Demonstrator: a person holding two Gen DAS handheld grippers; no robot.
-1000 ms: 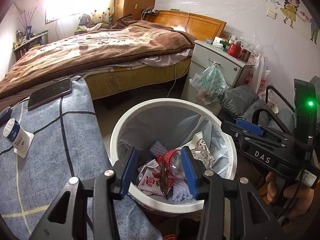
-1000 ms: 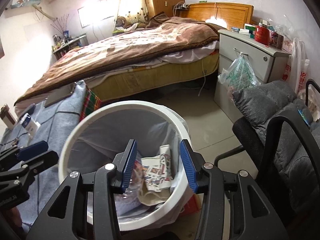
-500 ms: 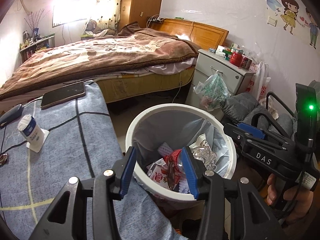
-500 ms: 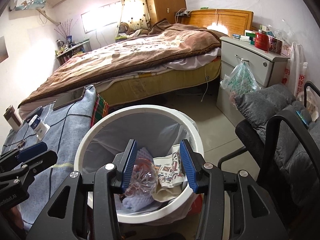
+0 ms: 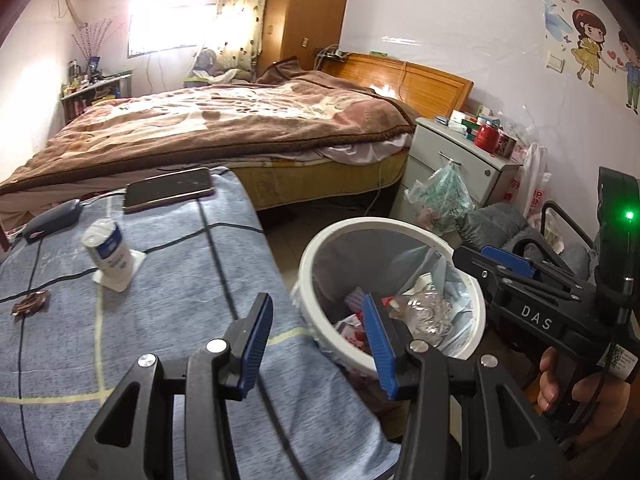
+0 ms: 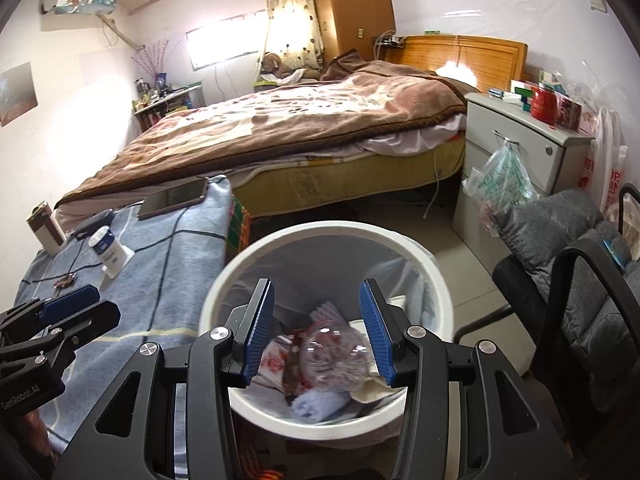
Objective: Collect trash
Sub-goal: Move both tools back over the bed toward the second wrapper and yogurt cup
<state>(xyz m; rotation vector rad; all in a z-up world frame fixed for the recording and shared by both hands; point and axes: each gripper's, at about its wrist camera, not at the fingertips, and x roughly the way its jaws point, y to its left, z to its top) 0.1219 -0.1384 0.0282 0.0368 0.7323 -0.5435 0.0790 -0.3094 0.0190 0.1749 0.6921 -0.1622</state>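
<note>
The left hand-held gripper (image 5: 316,340) fills the bottom of the left wrist view with its blue-padded jaws apart and nothing between them; the left finger lies over a table (image 5: 168,320) draped in a blue checked cloth, the right finger over the rim of a white trash bin (image 5: 384,226). The bin stands just right of the table on the floor, lined with a thin bag and holding a crumpled clear plastic bottle (image 5: 424,312) among cartons and paper scraps. On the table, upper left of the frame, lie a phone (image 5: 168,194), a white bottle with a blue label (image 5: 108,250) and a small brown wrapper (image 5: 30,303) near the left edge. At the right edge a hand (image 5: 580,384) grips the right hand-held gripper (image 5: 508,258). In the right wrist view, the right hand-held gripper (image 6: 318,328) hangs at bottom centre directly over the trash bin (image 6: 436,276), jaws released and empty, with the plastic bottle (image 6: 336,360) lying in the bin below them. The left hand-held gripper (image 6: 68,308) pokes in at lower left over the table (image 6: 168,280), where the phone (image 6: 174,198) and the white bottle (image 6: 106,248) show again. A bed (image 6: 300,120) spans the middle, a grey chair (image 6: 568,248) sits at the right.
</note>
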